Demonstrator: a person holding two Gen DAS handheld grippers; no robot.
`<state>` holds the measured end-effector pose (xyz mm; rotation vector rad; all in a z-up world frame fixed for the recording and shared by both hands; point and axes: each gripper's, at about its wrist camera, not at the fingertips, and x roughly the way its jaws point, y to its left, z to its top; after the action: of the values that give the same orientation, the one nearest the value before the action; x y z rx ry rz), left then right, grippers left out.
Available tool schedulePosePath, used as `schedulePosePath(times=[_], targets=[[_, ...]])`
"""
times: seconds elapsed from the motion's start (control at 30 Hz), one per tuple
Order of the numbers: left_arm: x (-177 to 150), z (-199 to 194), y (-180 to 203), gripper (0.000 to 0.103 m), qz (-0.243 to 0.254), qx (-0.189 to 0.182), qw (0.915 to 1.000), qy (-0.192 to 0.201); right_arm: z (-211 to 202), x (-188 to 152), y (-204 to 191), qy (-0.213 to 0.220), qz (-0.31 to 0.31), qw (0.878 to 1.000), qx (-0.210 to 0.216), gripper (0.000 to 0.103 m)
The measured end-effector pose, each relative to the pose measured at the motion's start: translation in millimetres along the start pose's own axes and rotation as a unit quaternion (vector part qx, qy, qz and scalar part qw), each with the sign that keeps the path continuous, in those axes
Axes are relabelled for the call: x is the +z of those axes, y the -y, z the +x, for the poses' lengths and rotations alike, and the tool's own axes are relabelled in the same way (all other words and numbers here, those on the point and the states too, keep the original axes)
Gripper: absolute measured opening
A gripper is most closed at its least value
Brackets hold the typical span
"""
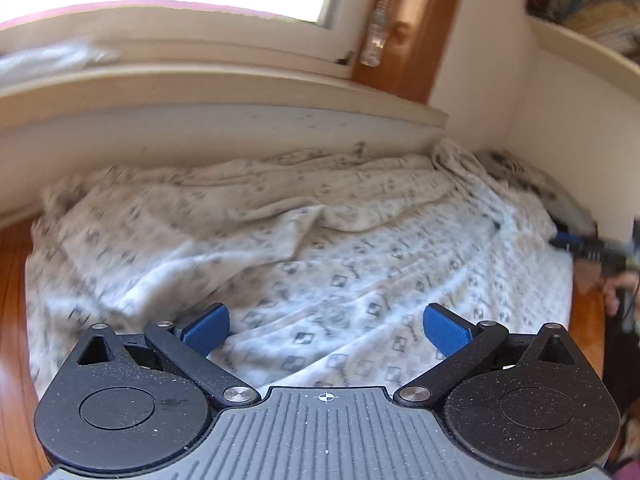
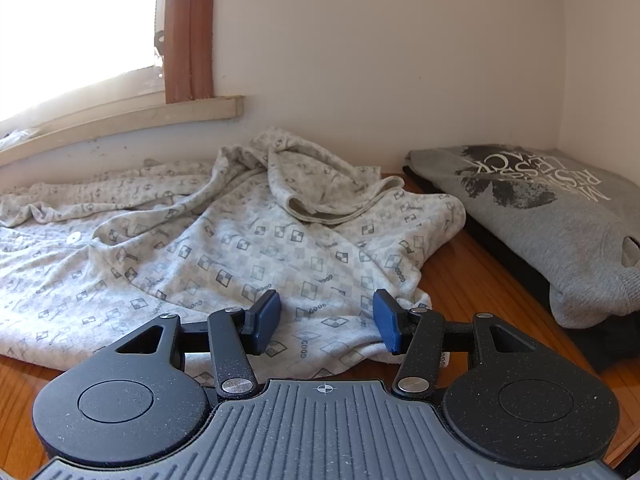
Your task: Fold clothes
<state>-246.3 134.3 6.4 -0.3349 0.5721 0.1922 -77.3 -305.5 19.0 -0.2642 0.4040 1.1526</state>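
Two grippers hovered over a rumpled patterned shirt (image 2: 248,240) on the wooden table (image 2: 472,280). Left gripper (image 1: 326,330) gaped wide, empty; right gripper (image 2: 326,322) stood half-open astride the near hem, which probably needed pinching before lifting.

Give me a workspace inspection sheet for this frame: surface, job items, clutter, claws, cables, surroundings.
Surface: wooden table, mostly covered.
Job items: patterned pyjama top spread out, crumpled, unfolded; grey printed sweatshirt folded on a dark garment at right.
Clutter: nothing seen.
Claws: left claw wide open above the cloth, holding nothing; right claw half open, cloth hem between pads, grip not clear.
Cables: nothing seen.
Surroundings: window sill, cream wall, bookshelf.
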Motion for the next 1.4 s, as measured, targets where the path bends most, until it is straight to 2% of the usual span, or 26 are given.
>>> schedulePosePath(times=[0.07, 0.3, 0.47, 0.6, 0.7, 0.73, 0.8, 0.97, 1.13, 1.23, 1.3, 1.4], targets=[[1, 3, 0, 0.103, -0.003, 0.003, 1.0, -0.005, 0, 0, 0, 0.001, 0.0, 1.0, 0.0, 0.052], [-3, 8, 16, 0.103, 0.048, 0.044, 0.9977, -0.022, -1, -1, 0, 0.004, 0.002, 1.0, 0.0, 0.052], [-4, 8, 14, 0.103, 0.042, 0.039, 0.9981, -0.02, -1, 0, 0, 0.004, -0.003, 1.0, 0.008, 0.055], [-3, 12, 20, 0.103, 0.054, 0.055, 0.9967, -0.025, -2, 0, 0, 0.003, -0.004, 1.0, 0.017, 0.059], [1, 17, 24, 0.103, 0.033, 0.081, 0.9959, -0.021, -1, 0, 0, 0.003, -0.005, 1.0, 0.017, 0.059], [4, 20, 24, 0.103, 0.016, 0.08, 0.9965, -0.018, -1, 0, 0, 0.003, -0.006, 1.0, 0.017, 0.059], [12, 25, 30, 0.103, -0.002, 0.065, 0.9979, -0.006, -1, 0, 0, 0.003, -0.006, 1.0, 0.018, 0.059], [44, 57, 73, 0.103, 0.009, 0.037, 0.999, 0.025, -1, -1, 0, 0.004, -0.006, 1.0, 0.018, 0.059], [80, 119, 134, 0.103, 0.024, -0.001, 0.9997, 0.01, -1, -2, -1, 0.005, -0.008, 1.0, 0.018, 0.059], [94, 158, 172, 0.103, 0.04, -0.036, 0.9986, 0.0, -1, -2, -1, 0.005, -0.008, 1.0, 0.019, 0.059], [98, 185, 190, 0.103, 0.045, -0.073, 0.9961, -0.023, -2, -2, -1, 0.006, -0.009, 1.0, 0.019, 0.059], [96, 209, 211, 0.092, 0.065, -0.088, 0.9926, -0.052, -1, -2, -1, 0.006, -0.009, 1.0, 0.019, 0.059]])
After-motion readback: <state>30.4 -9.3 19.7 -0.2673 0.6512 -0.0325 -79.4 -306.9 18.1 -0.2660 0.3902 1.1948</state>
